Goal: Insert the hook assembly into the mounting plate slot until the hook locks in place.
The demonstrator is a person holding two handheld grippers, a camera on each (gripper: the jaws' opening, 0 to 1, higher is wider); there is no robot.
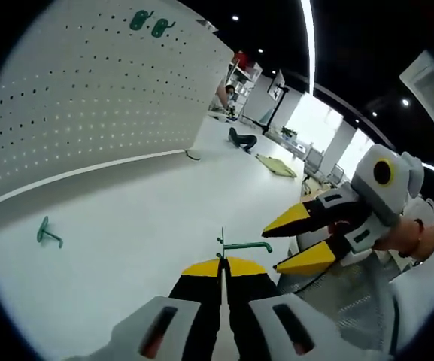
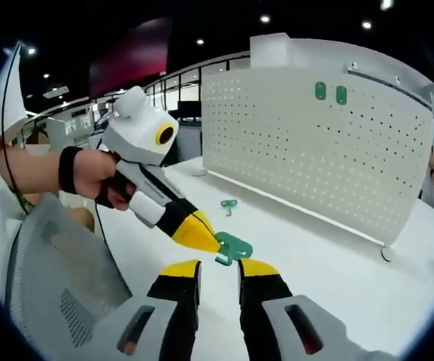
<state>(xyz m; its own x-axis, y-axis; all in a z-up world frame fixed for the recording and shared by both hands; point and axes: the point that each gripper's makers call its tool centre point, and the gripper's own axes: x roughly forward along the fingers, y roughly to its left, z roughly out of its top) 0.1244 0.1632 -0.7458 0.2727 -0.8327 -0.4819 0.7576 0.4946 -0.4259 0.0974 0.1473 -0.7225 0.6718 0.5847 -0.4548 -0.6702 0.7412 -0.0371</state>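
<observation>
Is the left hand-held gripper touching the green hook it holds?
Touching. The right gripper view shows the left hand-held gripper with yellow tips clamped on the green hook.

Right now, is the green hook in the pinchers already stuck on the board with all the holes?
No, the green hook is held by the left gripper out over the white table, well away from the pegboard.

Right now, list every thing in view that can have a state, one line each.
Left gripper: shut on a green hook.
Held green hook: lifted off the table, clear of the pegboard.
Right gripper: open, empty.
Second green hook: loose on the table.
Two green hooks: hanging high on the pegboard.
</observation>
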